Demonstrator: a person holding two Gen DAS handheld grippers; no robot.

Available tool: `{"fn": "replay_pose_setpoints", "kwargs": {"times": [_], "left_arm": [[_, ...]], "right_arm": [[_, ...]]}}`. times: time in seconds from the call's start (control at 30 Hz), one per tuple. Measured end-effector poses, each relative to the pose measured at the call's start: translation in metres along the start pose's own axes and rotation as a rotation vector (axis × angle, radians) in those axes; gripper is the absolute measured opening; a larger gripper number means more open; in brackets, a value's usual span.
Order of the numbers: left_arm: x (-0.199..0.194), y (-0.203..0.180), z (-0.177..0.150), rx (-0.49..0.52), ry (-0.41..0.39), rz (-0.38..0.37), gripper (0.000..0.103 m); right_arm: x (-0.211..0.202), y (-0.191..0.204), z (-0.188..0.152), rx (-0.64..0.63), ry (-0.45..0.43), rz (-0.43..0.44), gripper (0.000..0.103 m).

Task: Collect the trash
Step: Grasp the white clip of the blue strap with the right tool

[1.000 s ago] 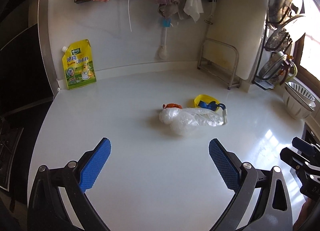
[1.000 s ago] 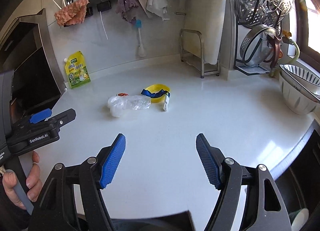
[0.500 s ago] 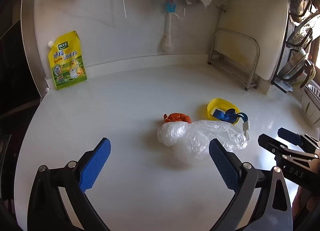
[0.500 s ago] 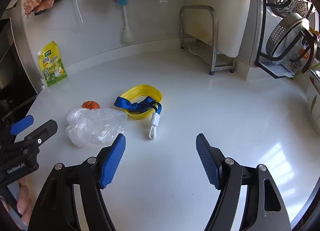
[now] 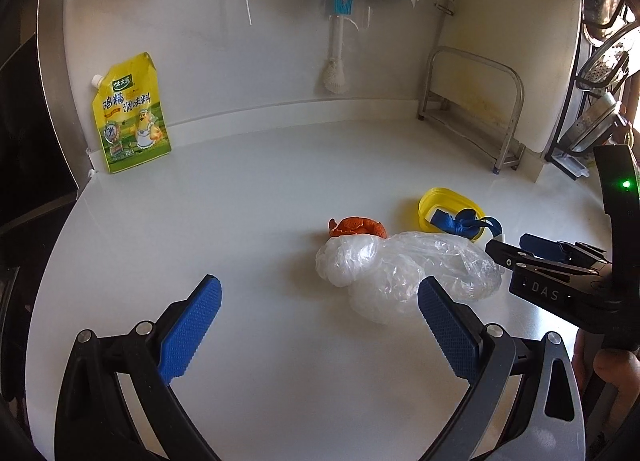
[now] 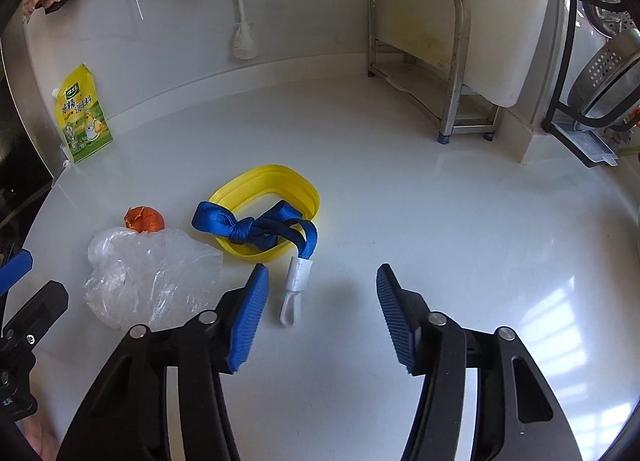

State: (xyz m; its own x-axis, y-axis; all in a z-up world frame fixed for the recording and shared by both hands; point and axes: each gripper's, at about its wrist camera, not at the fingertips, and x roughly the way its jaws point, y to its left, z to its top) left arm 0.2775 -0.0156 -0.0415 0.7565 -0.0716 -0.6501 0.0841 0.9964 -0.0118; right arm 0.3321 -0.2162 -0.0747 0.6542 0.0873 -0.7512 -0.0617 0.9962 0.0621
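Observation:
A crumpled clear plastic bag (image 5: 404, 273) (image 6: 148, 273) lies on the white counter (image 5: 260, 197), with a scrap of orange peel (image 5: 358, 226) (image 6: 145, 219) just behind it. Beside them sits a yellow plastic ring (image 6: 266, 191) (image 5: 442, 201) crossed by a knotted blue strap (image 6: 256, 227) that ends in a white clip (image 6: 295, 285). My left gripper (image 5: 318, 319) is open just short of the bag, its right pad at the bag's edge. My right gripper (image 6: 320, 311) hovers low over the counter with its jaws closing; nothing is between them, and the white clip lies just ahead of its left pad.
A yellow-green seasoning pouch (image 5: 130, 115) leans on the back wall at the left. A steel rack (image 6: 432, 57) holds a cutting board at the back right. A dish brush (image 6: 242, 35) and cloths hang on the wall. Pans hang in a black wire rack (image 6: 600, 73) at far right.
Both grippers have come forward and down toward the trash, so the bag, peel and strap look larger. The right gripper's jaws have narrowed. The left gripper barely moved in the last half second.

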Motion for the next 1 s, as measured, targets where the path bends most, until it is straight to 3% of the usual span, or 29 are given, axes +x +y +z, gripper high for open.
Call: {"fn": "replay_pose_setpoints", "kwargs": {"times": [0.07,0.13,0.3,0.63,0.77,1.0], "left_arm": [[0.000,-0.001,-0.001,0.000,0.002,-0.001,0.097],[0.000,-0.002,-0.002,0.001,0.002,-0.004,0.097],[0.000,-0.006,-0.005,0.012,0.005,-0.002,0.097],[-0.003,-0.008,-0.005,-0.007,0.003,-0.011,0.097],[-0.005,-0.011,-0.001,-0.032,0.003,-0.024,0.097],[0.005,-0.027,0.010,-0.011,0.018,0.015,0.097]], "right_arm": [[0.003,0.002,0.000,-0.009,0.013,0.009,0.044],[0.005,0.004,0.000,-0.019,0.023,0.016,0.028],[-0.002,0.008,-0.001,-0.041,-0.006,0.031,0.006],[-0.040,0.001,-0.008,0.001,-0.138,0.058,0.006],[-0.051,-0.008,-0.011,0.030,-0.148,0.069,0.006],[-0.066,-0.023,-0.019,0.065,-0.173,0.061,0.006]]}}
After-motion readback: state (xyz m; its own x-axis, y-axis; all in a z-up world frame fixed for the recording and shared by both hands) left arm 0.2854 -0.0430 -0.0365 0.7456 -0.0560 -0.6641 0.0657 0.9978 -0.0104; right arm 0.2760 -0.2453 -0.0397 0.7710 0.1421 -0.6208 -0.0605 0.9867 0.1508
